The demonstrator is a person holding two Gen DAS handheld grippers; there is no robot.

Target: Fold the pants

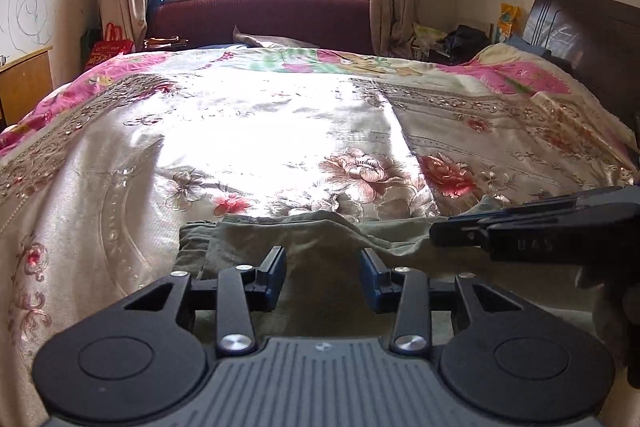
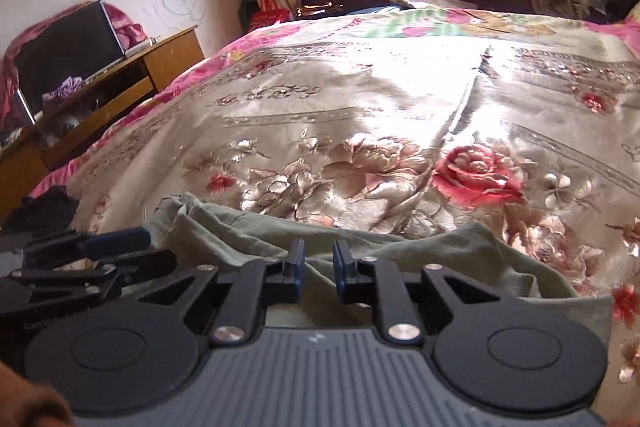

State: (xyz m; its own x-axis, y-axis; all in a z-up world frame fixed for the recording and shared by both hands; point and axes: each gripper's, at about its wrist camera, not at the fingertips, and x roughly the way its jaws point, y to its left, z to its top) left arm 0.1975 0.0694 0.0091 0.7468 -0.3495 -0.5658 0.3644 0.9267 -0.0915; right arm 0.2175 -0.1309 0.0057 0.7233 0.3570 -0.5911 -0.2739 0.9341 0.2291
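Note:
Olive-green pants (image 1: 304, 239) lie crumpled at the near edge of a floral bedspread (image 1: 260, 131), and also show in the right wrist view (image 2: 400, 247). My left gripper (image 1: 323, 269) hangs just over the pants, jaws wide apart and empty. My right gripper (image 2: 319, 269) is low over the pants' folds, jaws a little apart with nothing between them. The right gripper shows side-on at the right of the left wrist view (image 1: 520, 227). The left gripper shows at the left of the right wrist view (image 2: 92, 259).
The bed fills both views. A maroon sofa (image 1: 260, 19) stands under a window behind it. A wooden desk (image 2: 120, 79) with a dark screen stands left of the bed, and a dark headboard (image 1: 592, 39) at the right.

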